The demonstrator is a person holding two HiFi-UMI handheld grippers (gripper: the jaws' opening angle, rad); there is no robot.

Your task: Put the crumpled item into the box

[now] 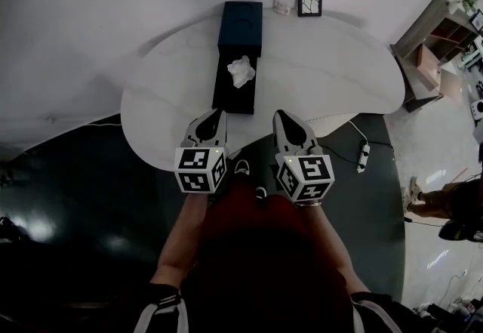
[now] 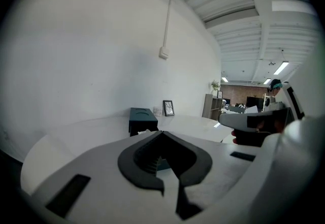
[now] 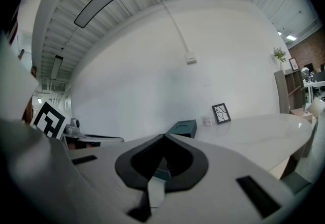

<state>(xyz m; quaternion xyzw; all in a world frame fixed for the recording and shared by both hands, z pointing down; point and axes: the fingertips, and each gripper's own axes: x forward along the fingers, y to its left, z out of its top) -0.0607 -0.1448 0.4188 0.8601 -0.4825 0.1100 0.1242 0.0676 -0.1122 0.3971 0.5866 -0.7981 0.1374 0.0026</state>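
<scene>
A crumpled white paper point(image 1: 241, 71) lies on the black open part of a long dark box point(image 1: 235, 94), whose dark blue part point(image 1: 241, 22) stands farther back on the white table point(image 1: 324, 60). My left gripper point(image 1: 219, 112) hovers at the table's near edge, just short of the box's near end, jaws shut with nothing in them. Beside it, my right gripper point(image 1: 279, 114) is also shut and holds nothing. In the left gripper view the box point(image 2: 142, 118) shows beyond the shut left gripper point(image 2: 162, 133). In the right gripper view the box point(image 3: 183, 128) shows ahead of the shut right gripper point(image 3: 164, 136).
A framed picture point(image 1: 309, 0) and a small white cup point(image 1: 282, 4) stand at the table's far edge. A wooden shelf point(image 1: 434, 44) is at the right. A power strip point(image 1: 363, 156) lies on the dark floor. A person point(image 1: 445, 207) is at the right edge.
</scene>
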